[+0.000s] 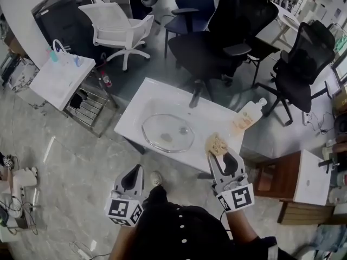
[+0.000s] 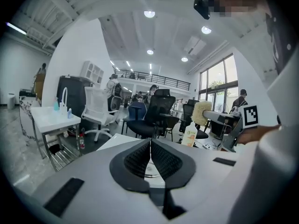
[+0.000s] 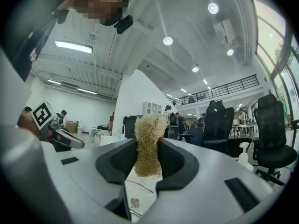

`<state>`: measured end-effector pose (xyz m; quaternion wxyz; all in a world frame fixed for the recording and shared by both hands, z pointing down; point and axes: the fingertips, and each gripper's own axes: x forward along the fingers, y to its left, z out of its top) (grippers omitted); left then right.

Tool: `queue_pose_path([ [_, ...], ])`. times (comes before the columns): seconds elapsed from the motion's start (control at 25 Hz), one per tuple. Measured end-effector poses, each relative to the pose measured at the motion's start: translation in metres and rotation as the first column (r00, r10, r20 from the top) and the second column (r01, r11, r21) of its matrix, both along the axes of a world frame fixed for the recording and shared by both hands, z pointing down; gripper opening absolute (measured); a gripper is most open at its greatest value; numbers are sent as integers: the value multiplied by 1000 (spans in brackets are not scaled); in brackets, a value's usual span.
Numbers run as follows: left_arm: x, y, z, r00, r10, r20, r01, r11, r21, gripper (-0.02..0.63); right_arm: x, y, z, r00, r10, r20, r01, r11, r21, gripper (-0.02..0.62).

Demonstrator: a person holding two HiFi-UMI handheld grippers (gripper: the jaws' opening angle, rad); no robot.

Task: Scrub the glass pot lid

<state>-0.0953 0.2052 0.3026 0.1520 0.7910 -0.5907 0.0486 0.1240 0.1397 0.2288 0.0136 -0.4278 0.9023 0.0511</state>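
Your left gripper (image 1: 136,171) has its jaws pressed together, and nothing is between them. It hovers in front of the near edge of the white table (image 1: 162,96), toward the table's near left corner, and it does not touch the table.

Your right gripper (image 1: 219,154) pinches a straw-coloured fibre scrubber (image 1: 217,144) between its jaws. The upper part of the scrubber stands out beyond the jaw tips. This gripper is at the near right part of the table, and the scrubber is just over the table's near edge. I cannot tell if the scrubber touches the table top.

The glass pot lid (image 1: 168,133) lies flat on the table, in the near half and a little left of the table's middle, with its knob (image 1: 185,129) pointing up. A small brownish spot (image 1: 165,138) shows on the glass. The lid is between the two grippers, and neither of them touches it.

A soap bottle (image 1: 248,116) with an orange label stands at the right end of the table. Beyond the far side of the table there are black office chairs (image 1: 217,42) and one white chair (image 1: 116,28). A low wire rack (image 1: 87,104) stands to the left of the table.
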Motion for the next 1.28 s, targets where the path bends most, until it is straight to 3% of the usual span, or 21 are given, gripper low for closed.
queue_pose_path([
  [0.44,-78,-109,-1,999,42,-15,-43,998,-36,28,-76,-104,2,999,30,-21,-30,999,-28,143],
  [0.72,-100,-148,37,995,95,-30,-98,986,-136,28,-112,-135,16,994,22,-108,-28,998,-51,141],
  [0.8,-96,-154,54,992,114,-54,-122,978,-170,27,-115,-142,31,985,10,-170,-20,998,-55,141],
  [0.88,-87,-157,70,985,135,-105,-154,969,-195,25,-110,-146,60,949,-13,-316,-12,997,-77,141],
  [0.96,-78,-163,81,979,152,-139,-177,967,-185,25,-105,-152,91,883,-52,-467,2,994,-106,141],
  [1.08,-66,-174,94,974,164,-158,-189,969,-161,25,-105,-166,126,791,-102,-603,56,994,-95,141],
  [1.16,-63,-172,113,972,145,-186,-186,958,-220,25,-108,-170,149,744,-147,-651,102,989,-107,141],
  [1.28,-67,-165,144,962,40,-272,-140,922,-360,25,-113,-173,183,682,-213,-700,165,977,-136,141],
])
